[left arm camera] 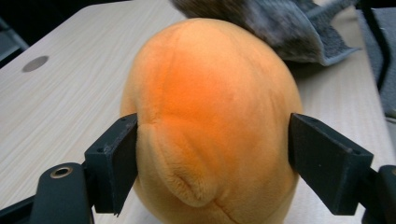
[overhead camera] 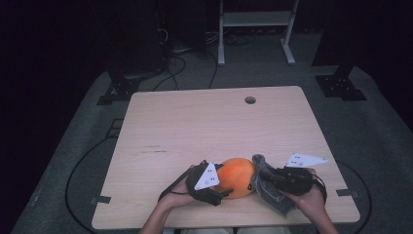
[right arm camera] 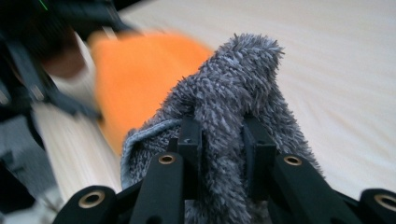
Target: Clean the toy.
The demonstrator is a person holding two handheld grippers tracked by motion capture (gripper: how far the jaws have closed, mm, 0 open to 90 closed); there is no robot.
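Orange plush fruit [overhead camera: 237,176] sitting near the front edge of the tabletop [overhead camera: 204,122], slightly right of centre, braced between both hands. Clamped at the sides by the left gripper [overhead camera: 220,184], jaws spread wide and pressed against the fuzzy flanks, as seen in the left gripper view, where the fruit [left arm camera: 212,121] bulges between the two black pads. Probably held that way to keep the soft, round body from rolling or sliding under rubbing. Grey towel [overhead camera: 270,187] bunched in the right gripper [overhead camera: 265,178], jaws nearly together and pinching a thick fold of the pile; in the right gripper view, tuft of towel [right arm camera: 233,93] standing up past the jaw tips, aimed toward the blurred orange shape [right arm camera: 140,79]. Fold left sticking out so that cloth, not plastic, meets the plush. Towel touching or just beside the fruit's right side in the high view; exact contact hard to judge. Likely wiping step in hand, with steadying on the left and cleaning on the right. Round cable hole [overhead camera: 250,100] near the far edge, well apart from the work.
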